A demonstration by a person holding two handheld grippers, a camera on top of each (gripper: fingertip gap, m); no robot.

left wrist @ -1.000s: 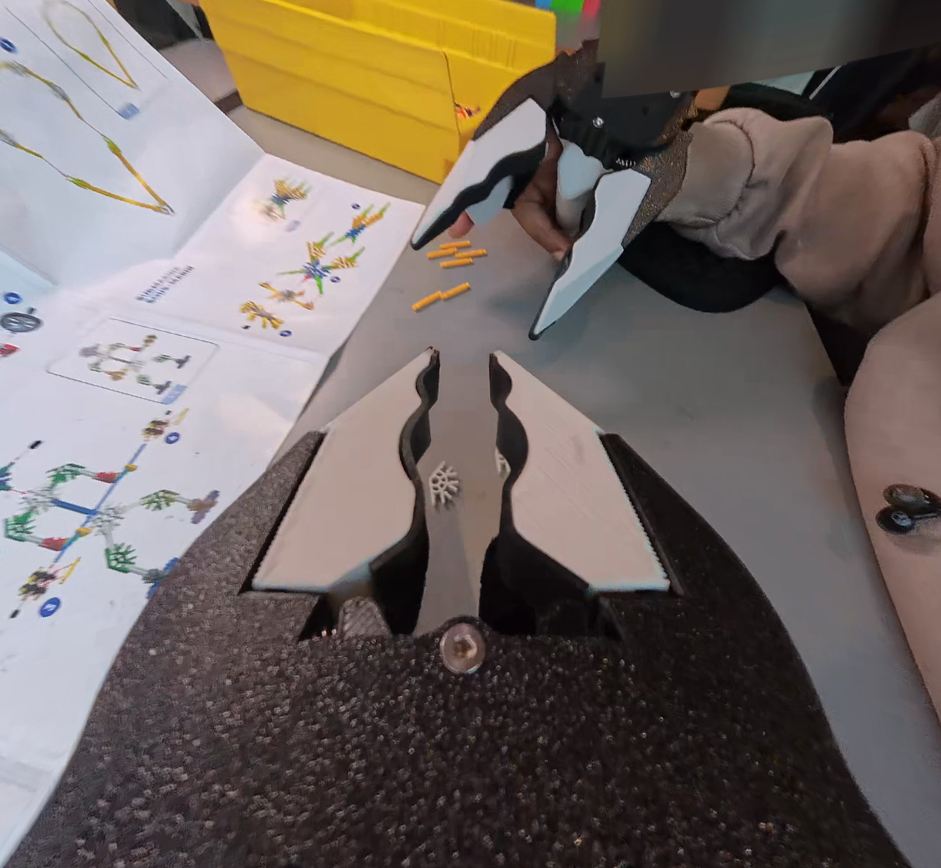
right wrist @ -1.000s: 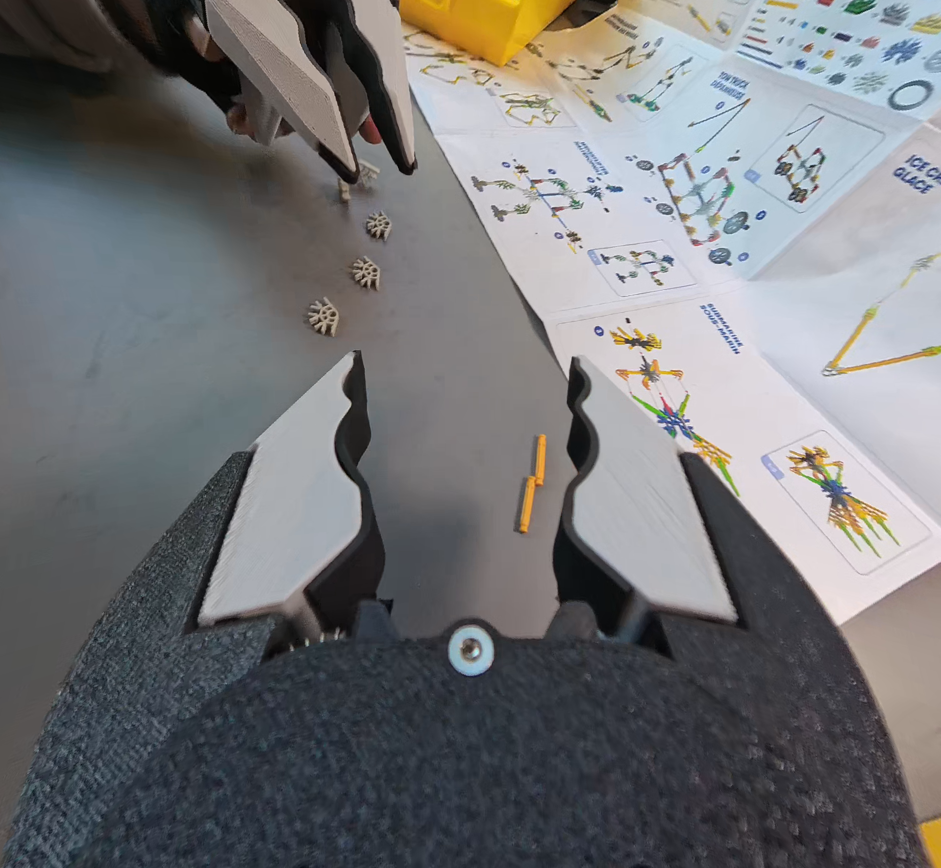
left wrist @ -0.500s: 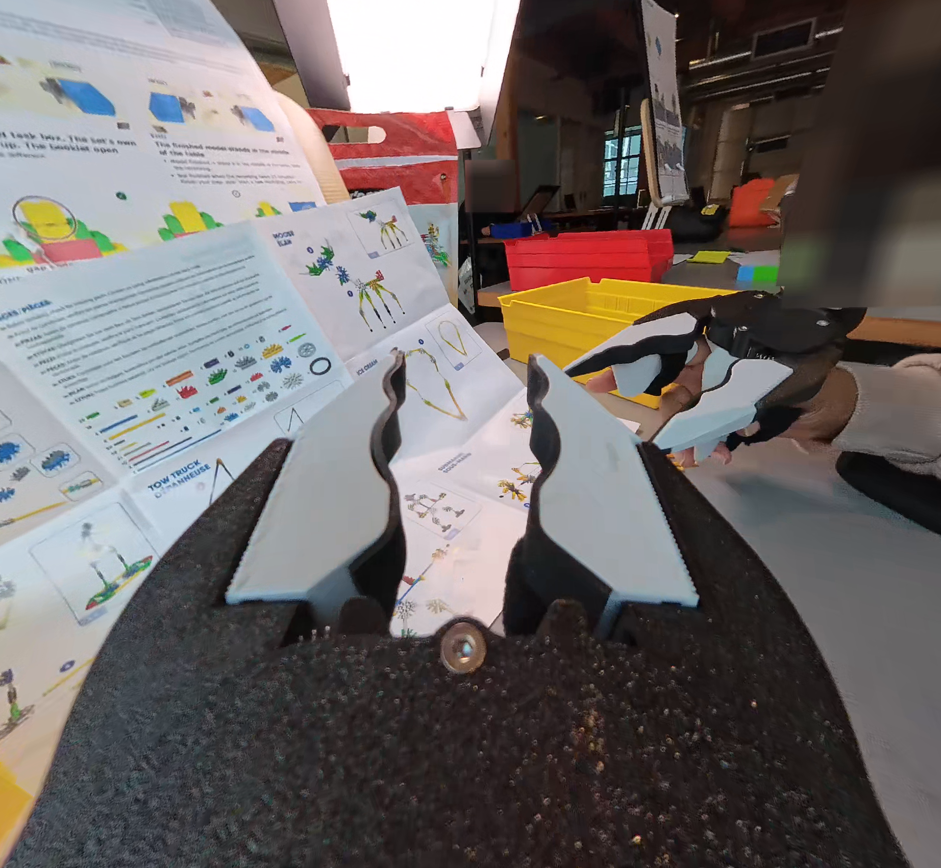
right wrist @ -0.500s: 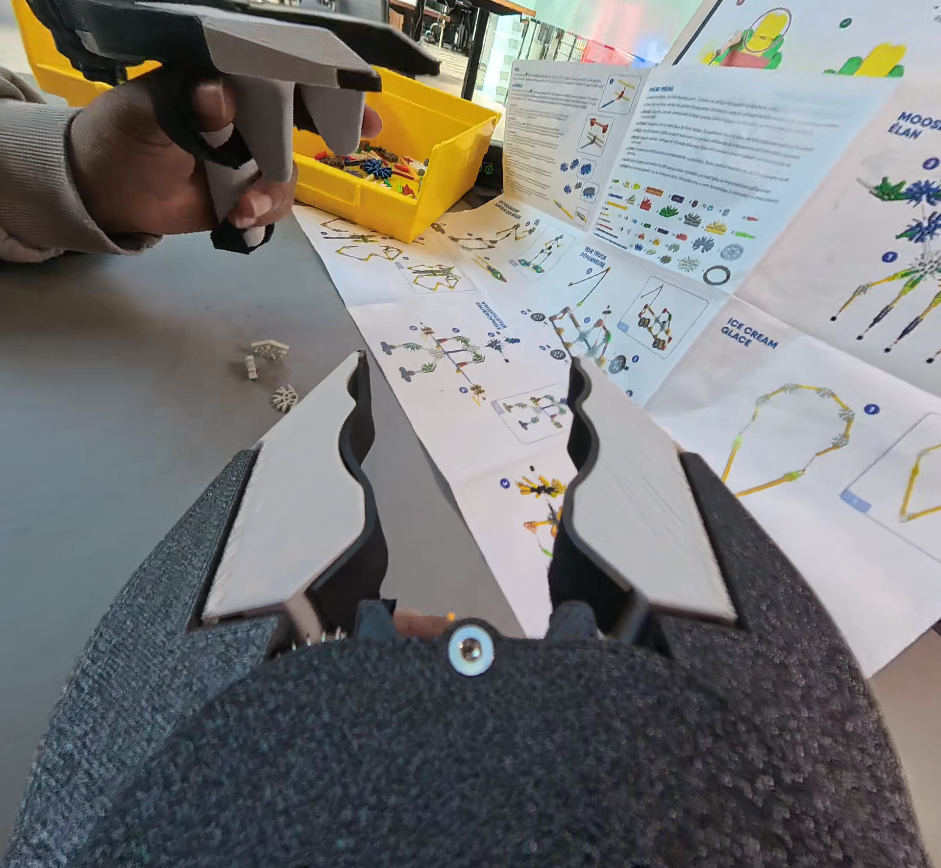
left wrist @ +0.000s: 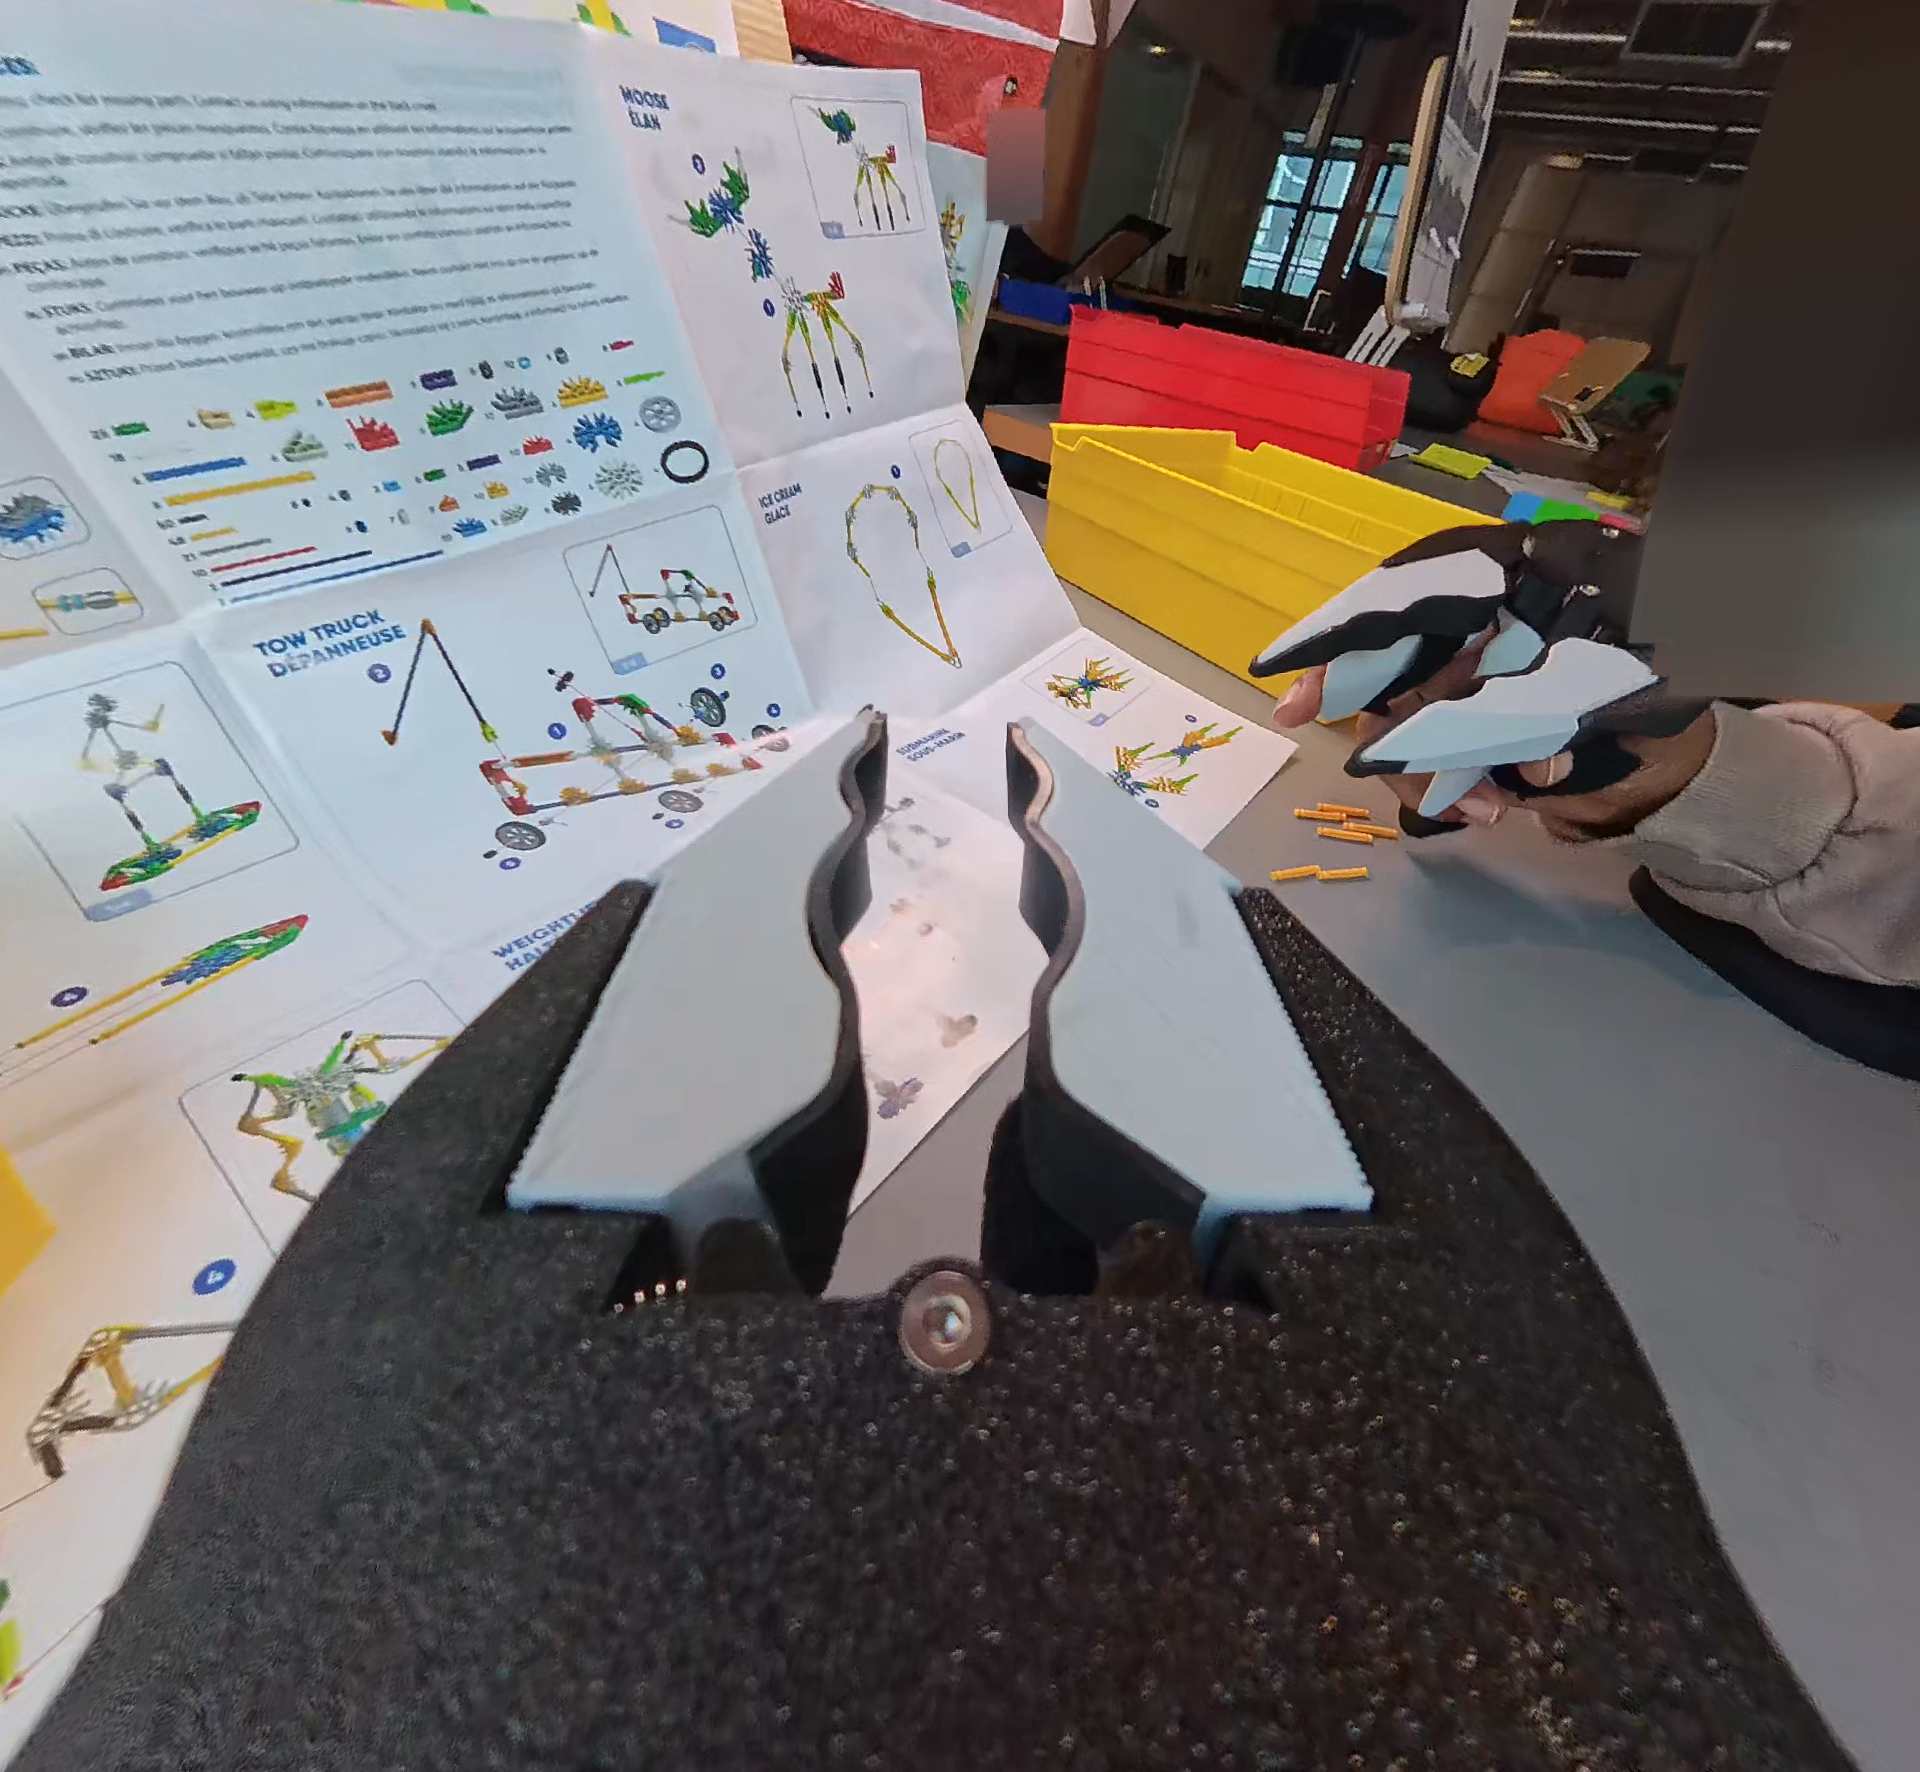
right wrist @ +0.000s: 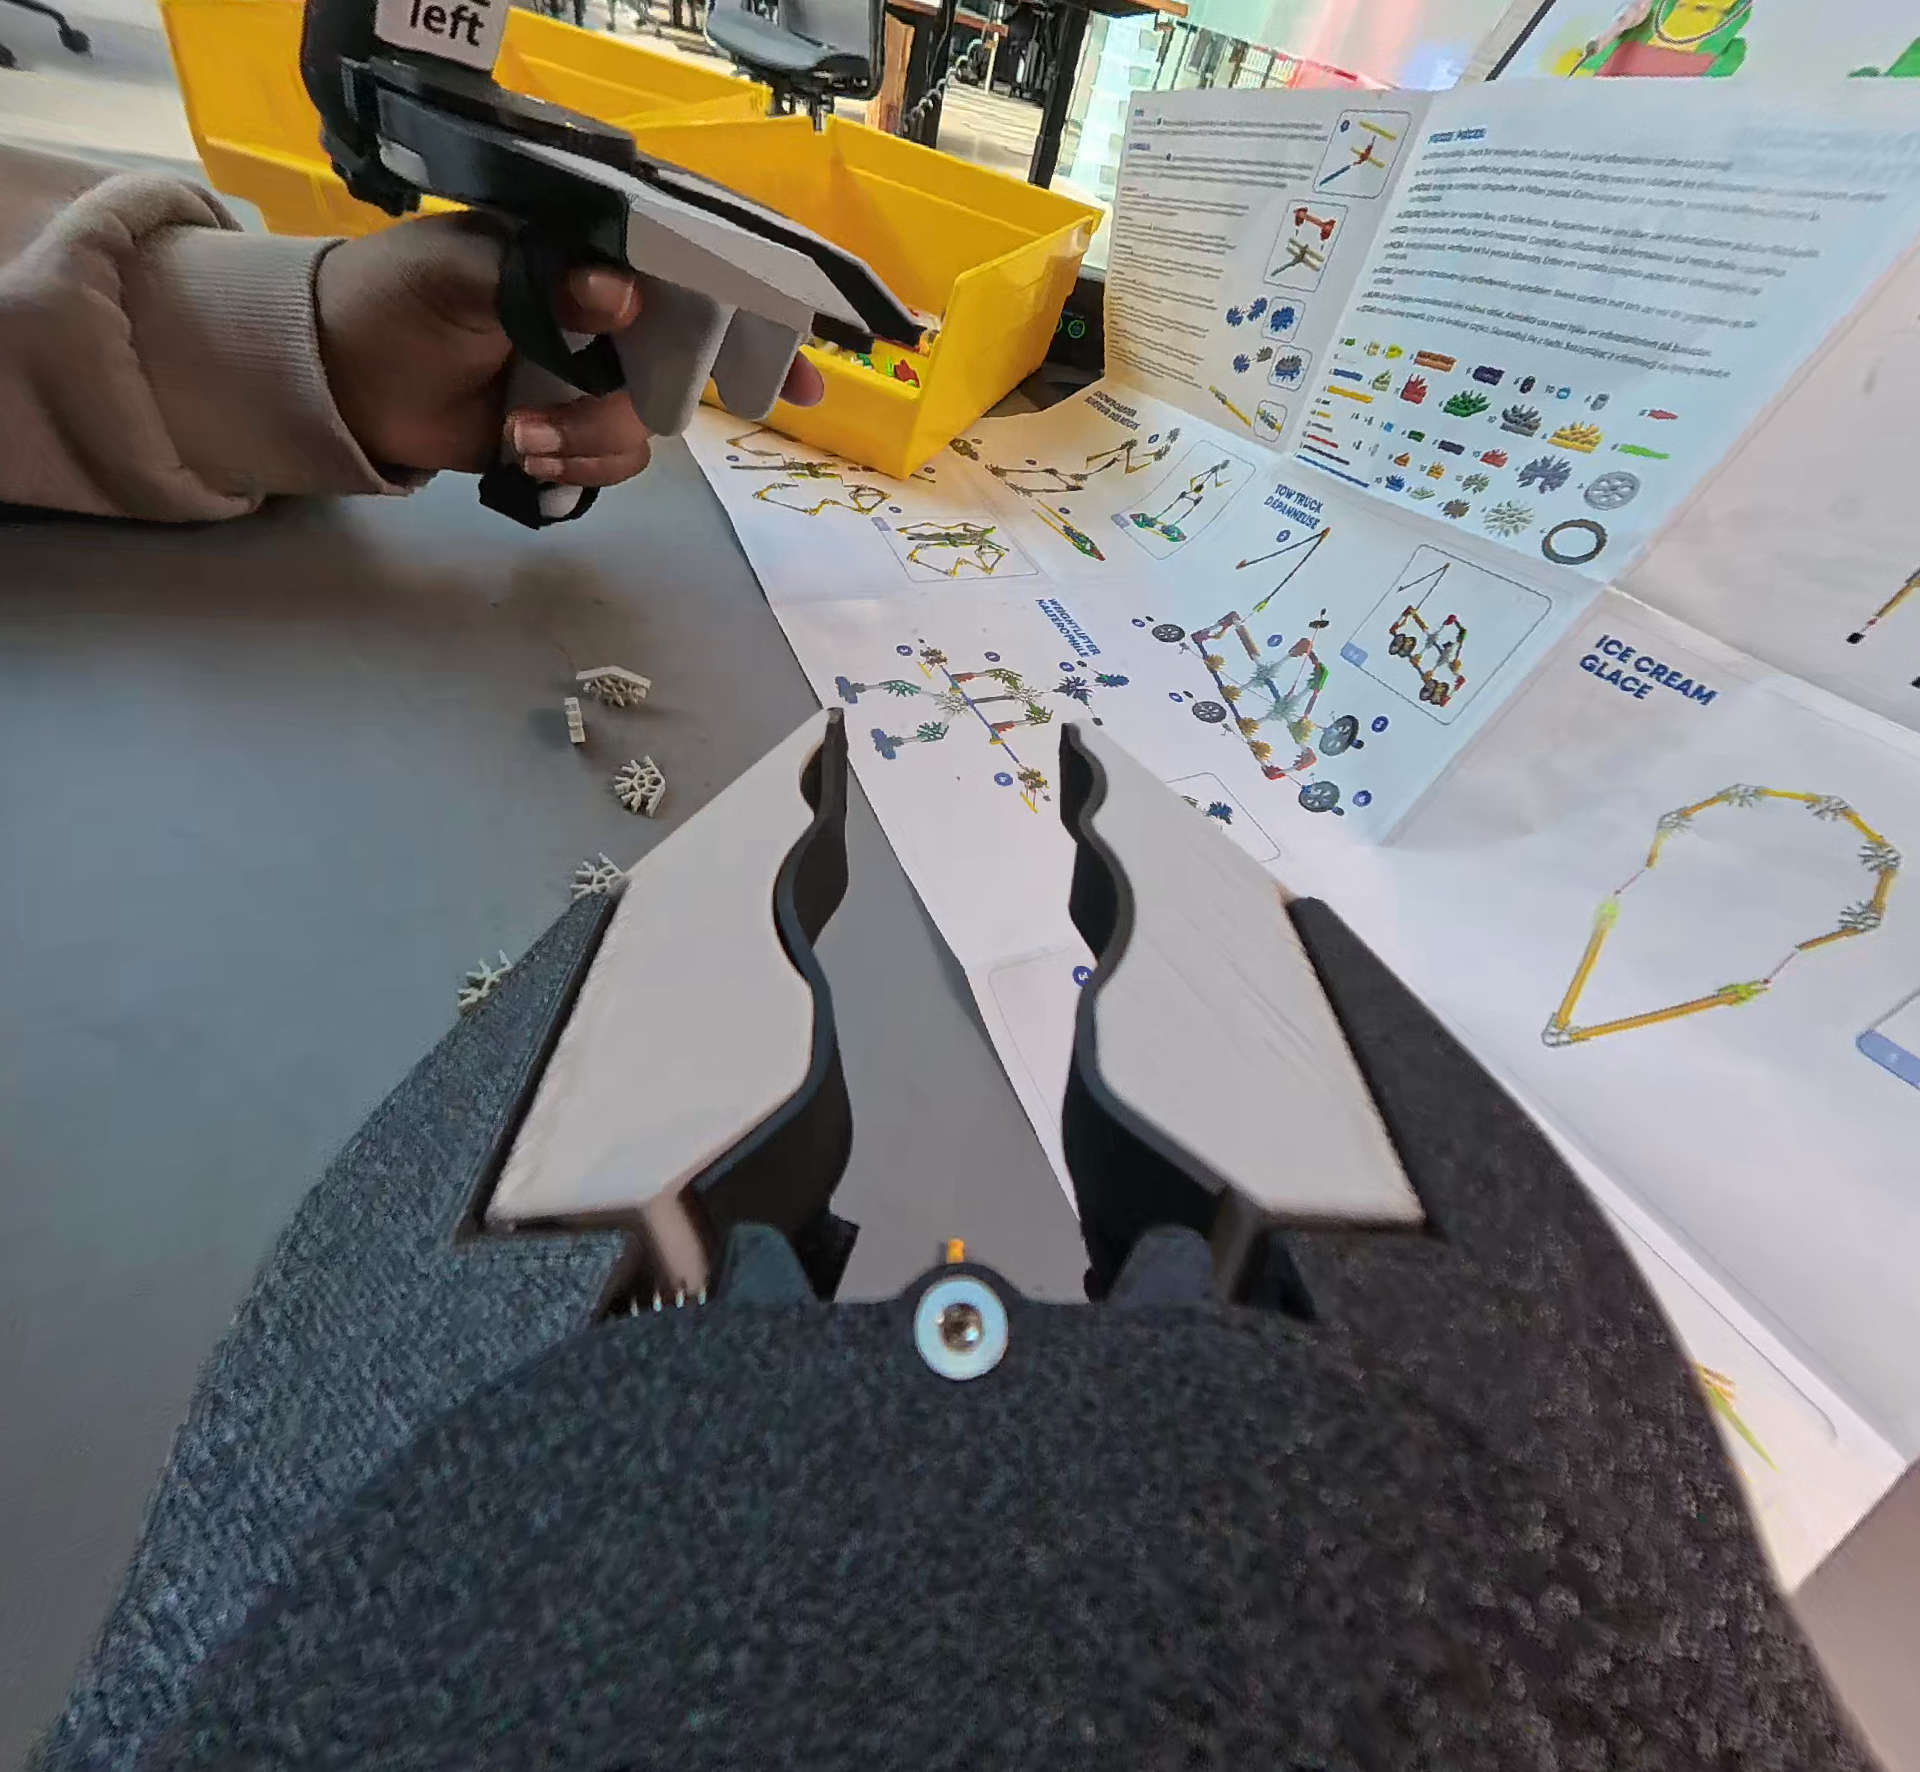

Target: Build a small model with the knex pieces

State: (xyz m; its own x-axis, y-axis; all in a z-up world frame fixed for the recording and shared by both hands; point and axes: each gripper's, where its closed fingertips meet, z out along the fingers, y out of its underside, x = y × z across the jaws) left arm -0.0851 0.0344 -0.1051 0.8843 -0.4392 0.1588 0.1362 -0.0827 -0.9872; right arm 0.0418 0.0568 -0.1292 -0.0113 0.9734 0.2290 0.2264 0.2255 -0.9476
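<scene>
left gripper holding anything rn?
No: in the left wrist view the left gripper has its fingers apart, with only the instruction sheet showing through the empty gap.

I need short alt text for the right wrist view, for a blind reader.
The right claw, open and empty, hovers over a grey table beside an unfolded instruction sheet. Ahead, a hand holds the left claw near a yellow bin.
</scene>
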